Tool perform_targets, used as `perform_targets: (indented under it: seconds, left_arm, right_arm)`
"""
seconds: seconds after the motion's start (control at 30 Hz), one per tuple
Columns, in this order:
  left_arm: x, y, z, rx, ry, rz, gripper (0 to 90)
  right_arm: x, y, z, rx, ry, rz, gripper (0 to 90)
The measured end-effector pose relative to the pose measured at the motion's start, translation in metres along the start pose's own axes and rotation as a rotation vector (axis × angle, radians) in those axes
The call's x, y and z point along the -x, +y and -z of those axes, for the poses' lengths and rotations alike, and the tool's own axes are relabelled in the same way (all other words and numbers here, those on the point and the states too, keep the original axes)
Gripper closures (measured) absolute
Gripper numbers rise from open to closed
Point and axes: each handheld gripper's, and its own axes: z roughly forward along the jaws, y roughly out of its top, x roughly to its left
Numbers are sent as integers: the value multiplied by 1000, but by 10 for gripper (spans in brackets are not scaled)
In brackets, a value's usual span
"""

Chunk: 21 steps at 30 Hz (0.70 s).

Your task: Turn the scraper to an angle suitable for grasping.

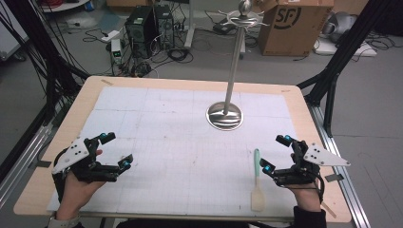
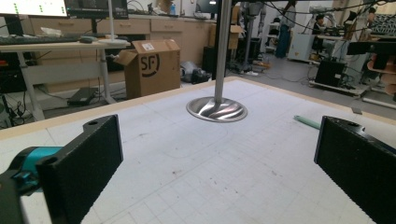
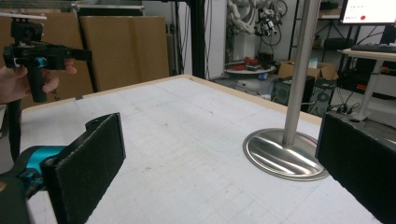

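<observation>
A grey floor (image 1: pixel 380 95) strewn with black cables surrounds the desk (image 1: pixel 95 90). Beyond the desk's far edge stand a black computer tower (image 1: pixel 142 26) and a cardboard box (image 1: pixel 292 26). Black frame posts (image 1: pixel 347 47) rise beside the desk's right corner.

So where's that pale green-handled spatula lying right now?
In the high view the green-handled spatula lies flat on the white gridded mat, near the table's front right, just left of the right tool and in front of the steel stand's round base.

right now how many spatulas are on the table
1. The spatula lies on the white mat near the table's front edge, just left of the right gripper, green handle pointing toward the metal stand. None seems hidden.
</observation>
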Motion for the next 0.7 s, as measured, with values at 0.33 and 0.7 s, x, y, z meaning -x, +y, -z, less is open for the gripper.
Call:
perform_targets:
  seconds: [0.33,0.7]
  left_arm:
    - [1,-3,-4,-18,-4,11,17]
    - [-1,-4,-3,-8,-13,24,17]
  right_arm:
    - [8,-7,0,-59,-77,-19,165]
    - [23,-27,6,-144,-183,-139,814]
